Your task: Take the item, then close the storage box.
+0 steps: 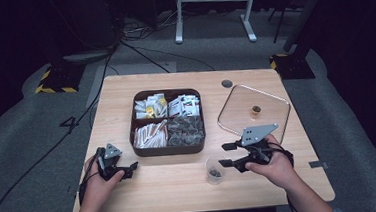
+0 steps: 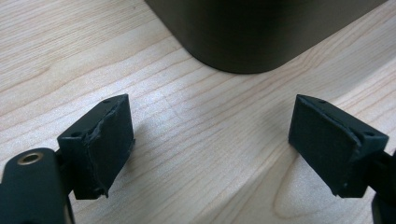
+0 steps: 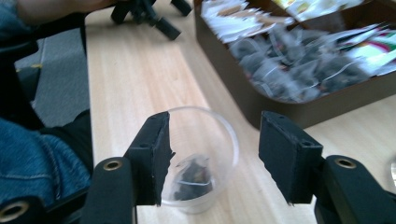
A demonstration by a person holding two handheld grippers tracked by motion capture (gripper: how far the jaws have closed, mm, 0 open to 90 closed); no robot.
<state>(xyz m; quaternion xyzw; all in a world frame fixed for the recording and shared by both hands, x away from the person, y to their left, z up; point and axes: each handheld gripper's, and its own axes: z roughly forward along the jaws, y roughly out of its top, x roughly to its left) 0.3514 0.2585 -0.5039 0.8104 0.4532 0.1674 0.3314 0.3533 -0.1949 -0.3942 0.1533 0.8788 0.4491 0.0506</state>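
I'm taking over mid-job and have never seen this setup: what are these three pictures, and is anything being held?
A person holds two hand-held clamps over a light wooden table. The high view looks down from above; the other two ride on each clamp. The left gripper rests open near the dark brown four-compartment box of tea bags and packets. The right gripper is open, its jaws apart around a clear plastic cup with a dark tea bag inside. A round glass tray lies at the right. Nothing is held.
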